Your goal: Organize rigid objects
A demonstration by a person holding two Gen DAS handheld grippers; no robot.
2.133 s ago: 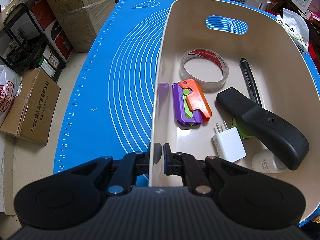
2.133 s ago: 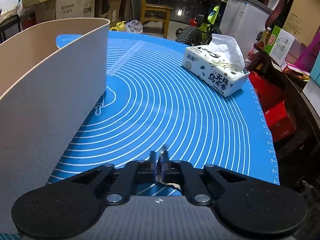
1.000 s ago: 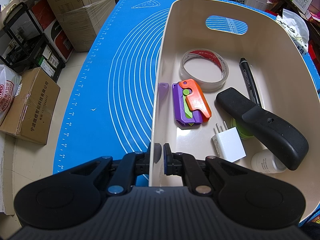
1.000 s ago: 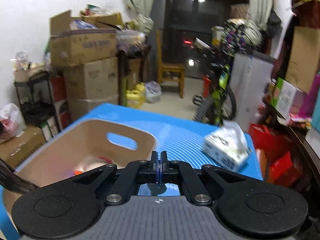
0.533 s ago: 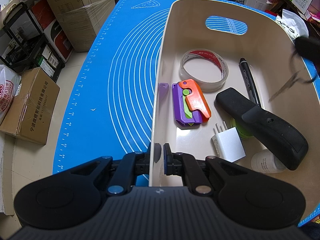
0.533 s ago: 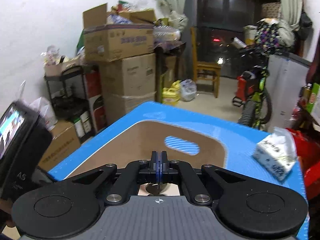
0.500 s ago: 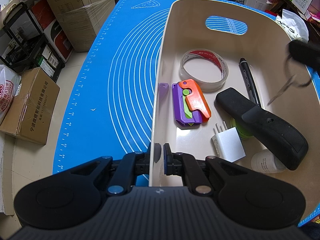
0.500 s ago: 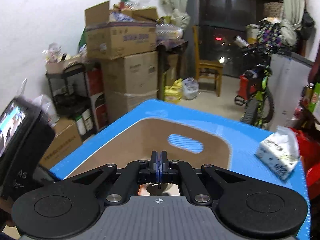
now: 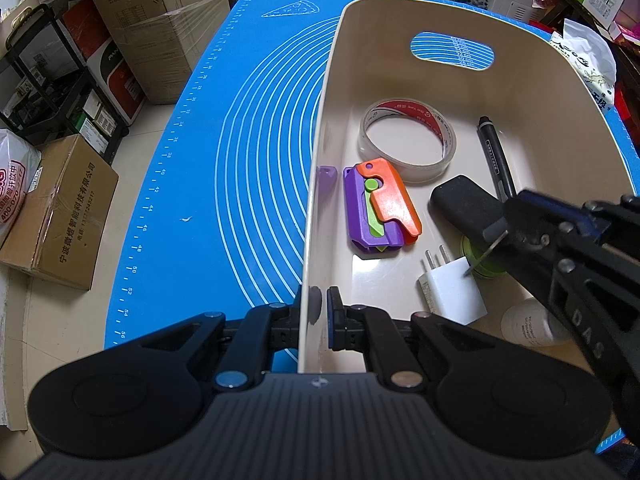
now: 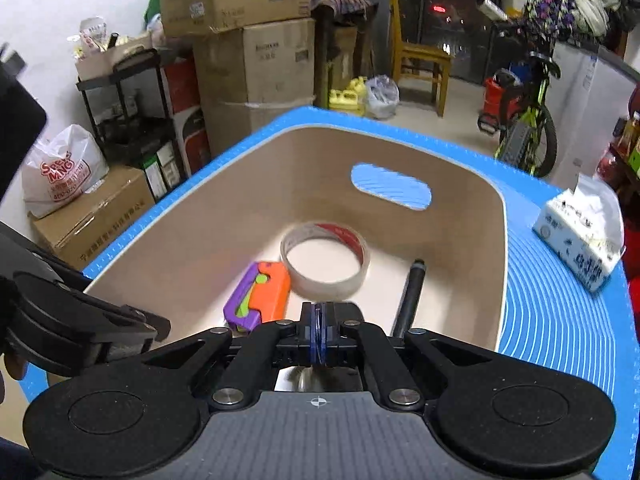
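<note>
**A:** Thin metal piece (image 9: 487, 247): where is it, and what has it?

**B:** It is in the right tongs (image 10: 319, 321), over the near right part of the bin (image 9: 400, 0). It is off the floor of the bin and touches nothing I can see. The jaws are just starting to open, with the piece pinched between the pads.

**A:** Which way does it lie?

**B:** Its long axis slants down from the tips toward the bin's near left corner. The free end hangs just above the white charger (image 9: 452, 292). I judge that a drop from here would land on the charger or beside it, not on bare floor.

**A:** Is there bare floor nearby?

**B:** Yes, along the right wall, beyond the pen (image 9: 494, 152). The black handle (image 9: 464, 204) lies between there and the charger. The tape roll (image 9: 408, 140) and the purple and orange toy (image 9: 380, 208) fill the middle and the left side.

**A:** And the other hand?

**B:** The left tongs (image 9: 320, 308) are clenched on the bin's left wall near its near corner, one pad inside and one outside. That holds the bin steady on the counter (image 9: 240, 160). So the right hand is the nearer one and the only free one. The release looks like its job.

**A:** What is the piece exactly?

**B:** It is too thin and blurred to tell.
</note>
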